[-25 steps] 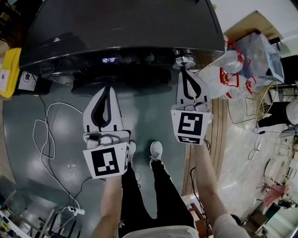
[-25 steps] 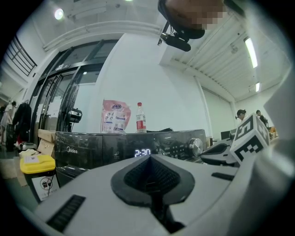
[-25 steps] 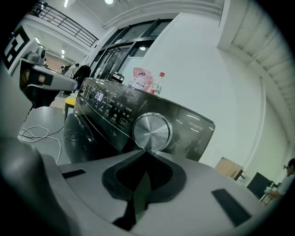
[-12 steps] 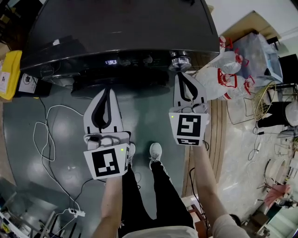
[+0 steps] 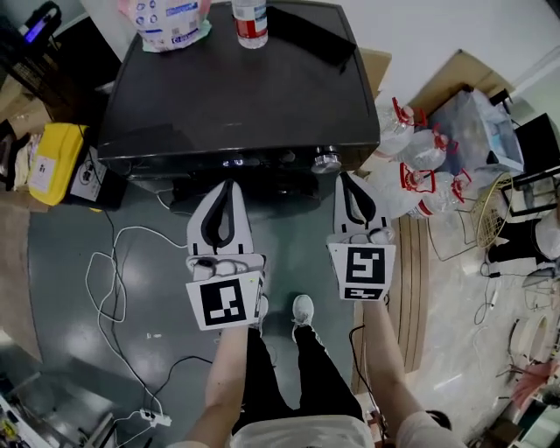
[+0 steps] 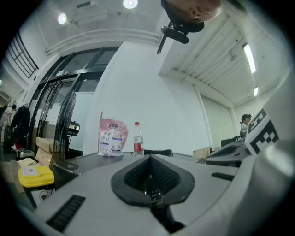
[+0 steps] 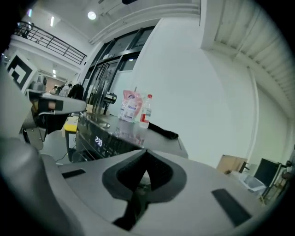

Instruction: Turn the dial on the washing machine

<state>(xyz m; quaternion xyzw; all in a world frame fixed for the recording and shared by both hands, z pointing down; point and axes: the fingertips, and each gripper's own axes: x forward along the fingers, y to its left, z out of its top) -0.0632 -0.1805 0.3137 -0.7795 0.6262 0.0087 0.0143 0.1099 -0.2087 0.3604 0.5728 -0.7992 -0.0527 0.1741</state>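
The dark washing machine [image 5: 236, 87] stands ahead of me, its lit control panel [image 5: 232, 161] facing me. The silver dial [image 5: 326, 160] sits at the panel's right end. My right gripper [image 5: 343, 177] is shut and empty, its tips just below and right of the dial with a small gap. My left gripper [image 5: 229, 185] is also shut on nothing, its tips just below the panel's middle. In the right gripper view the shut gripper [image 7: 145, 152] points along the panel's display [image 7: 98, 141]; the dial does not show there. The left gripper [image 6: 148, 159] points over the machine's top [image 6: 87, 160].
A pink bag [image 5: 171, 19], a bottle [image 5: 250, 19] and a black object [image 5: 311, 35] rest on the machine's top. A yellow case [image 5: 51, 164] sits left of it, tied plastic bags [image 5: 420, 157] at the right. White cables [image 5: 105, 271] trail over the floor.
The right gripper's tips were at the dial; they now sit a little back from it. The view has drawn back, showing the machine's whole top. Both grippers stay shut.
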